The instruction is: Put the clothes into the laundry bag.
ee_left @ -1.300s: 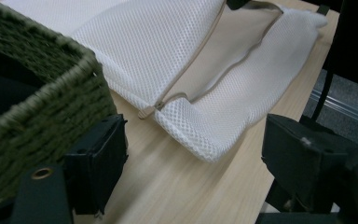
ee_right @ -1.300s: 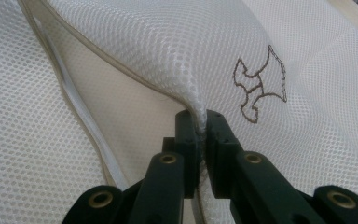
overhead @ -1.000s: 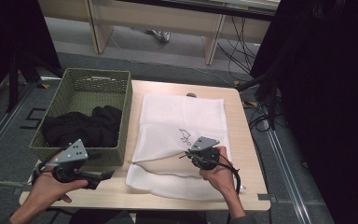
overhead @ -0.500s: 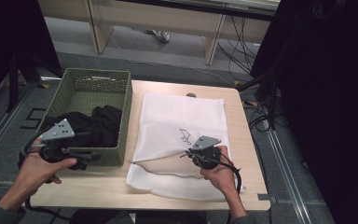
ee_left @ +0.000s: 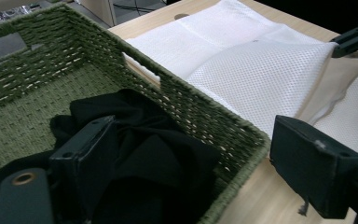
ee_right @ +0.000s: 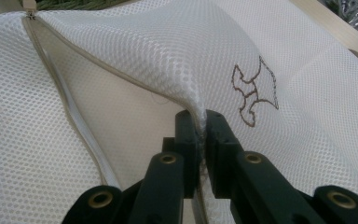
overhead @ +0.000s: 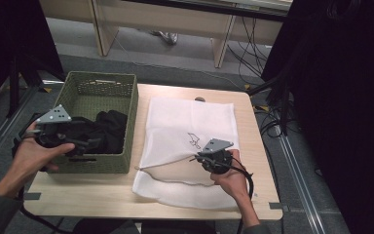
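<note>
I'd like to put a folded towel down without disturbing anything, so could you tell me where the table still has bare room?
Bare wood shows along the table's near edge, in front of the green basket and left of the mesh bag. A narrow strip runs along the right edge beside the bag. The middle is crowded: the right gripper pinches the bag's opening, and the left gripper hangs over black clothes inside the basket.

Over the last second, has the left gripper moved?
Yes. The left gripper went from the table's front edge, below the basket, up and over the basket's dark clothes.
</note>
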